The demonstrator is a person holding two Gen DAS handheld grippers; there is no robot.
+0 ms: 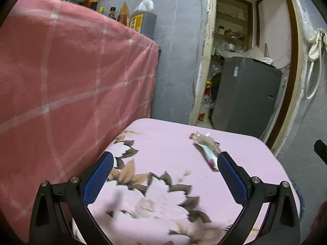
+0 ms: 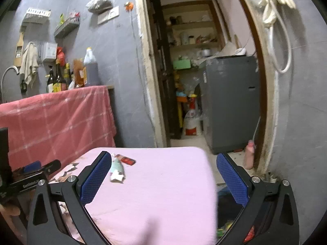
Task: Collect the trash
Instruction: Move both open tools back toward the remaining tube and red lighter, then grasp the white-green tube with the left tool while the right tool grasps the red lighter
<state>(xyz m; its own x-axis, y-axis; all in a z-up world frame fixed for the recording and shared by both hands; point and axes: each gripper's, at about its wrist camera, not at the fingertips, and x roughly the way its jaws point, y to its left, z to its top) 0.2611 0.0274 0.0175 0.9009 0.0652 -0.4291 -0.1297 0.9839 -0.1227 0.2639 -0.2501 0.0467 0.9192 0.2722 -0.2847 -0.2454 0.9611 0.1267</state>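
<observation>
A crumpled wrapper (image 1: 206, 150) with pink and pale green print lies on the pink flowered cloth (image 1: 163, 143) of a low table, just ahead of my left gripper's right finger. My left gripper (image 1: 165, 163) is open and holds nothing. In the right wrist view the same trash shows as a pale green wrapper (image 2: 117, 170) with a small red packet (image 2: 127, 160) beside it, close to the left finger of my right gripper (image 2: 163, 164). That gripper is open and empty above the cloth (image 2: 163, 183). The left gripper (image 2: 34, 175) shows at the left edge.
A counter draped in red checked cloth (image 1: 71, 91) stands to the left, with bottles and a large jug (image 1: 144, 14) on top. Beyond the table a doorway opens onto a grey appliance (image 2: 231, 102) and shelves. A dark bin with litter (image 2: 226, 214) sits below the table's right edge.
</observation>
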